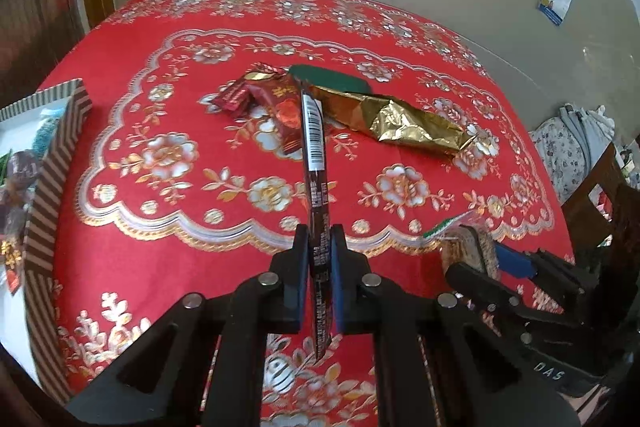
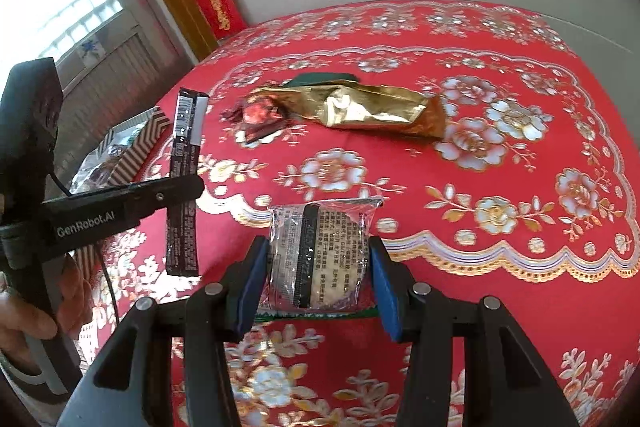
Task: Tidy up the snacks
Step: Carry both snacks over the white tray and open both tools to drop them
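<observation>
Grippers are both gripping snacks above the red bench (image 1: 168,267): the left gripper (image 1: 320,247) is pinching a dark snack bar (image 1: 314,147) edge-up, while the right gripper (image 2: 316,263) is squeezing a clear cracker packet (image 2: 320,251). Farther off, a gold wrapper (image 1: 400,123) and a red packet (image 1: 276,103) are lying together, with a striped box (image 1: 56,163) sitting at the left edge.

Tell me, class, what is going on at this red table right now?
A person is sorting snacks with two handheld grippers. The left gripper is clamped on a dark snack bar; the right gripper holds a clear-wrapped biscuit pack. A gold packet and red sweets lie on the tablecloth, beside a striped box.
</observation>
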Available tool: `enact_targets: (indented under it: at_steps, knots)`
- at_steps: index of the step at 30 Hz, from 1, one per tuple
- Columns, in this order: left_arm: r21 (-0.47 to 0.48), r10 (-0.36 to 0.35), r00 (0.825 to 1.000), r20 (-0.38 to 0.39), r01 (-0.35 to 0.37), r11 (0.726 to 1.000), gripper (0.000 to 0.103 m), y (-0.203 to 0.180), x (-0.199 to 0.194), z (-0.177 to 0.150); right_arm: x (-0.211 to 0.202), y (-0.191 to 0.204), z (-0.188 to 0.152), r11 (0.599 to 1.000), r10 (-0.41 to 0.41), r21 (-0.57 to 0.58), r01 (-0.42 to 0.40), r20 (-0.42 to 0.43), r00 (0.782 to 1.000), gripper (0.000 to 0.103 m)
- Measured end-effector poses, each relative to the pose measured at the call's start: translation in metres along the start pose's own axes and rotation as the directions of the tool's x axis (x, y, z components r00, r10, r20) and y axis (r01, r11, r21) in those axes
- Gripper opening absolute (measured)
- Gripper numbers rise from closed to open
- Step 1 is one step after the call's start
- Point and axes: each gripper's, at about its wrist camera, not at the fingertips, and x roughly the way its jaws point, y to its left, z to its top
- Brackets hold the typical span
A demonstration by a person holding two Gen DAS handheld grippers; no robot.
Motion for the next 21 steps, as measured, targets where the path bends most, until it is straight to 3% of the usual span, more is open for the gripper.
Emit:
enact_targets:
  at_steps: [21]
  knots:
    - [-0.01, 0.14, 0.984, 0.109, -0.139, 0.99, 0.011, 0.043, -0.044, -0.024, 0.005, 0.073, 0.003, 0.993, 0.047, -0.106, -0.046, 0.008, 0.999, 0.049]
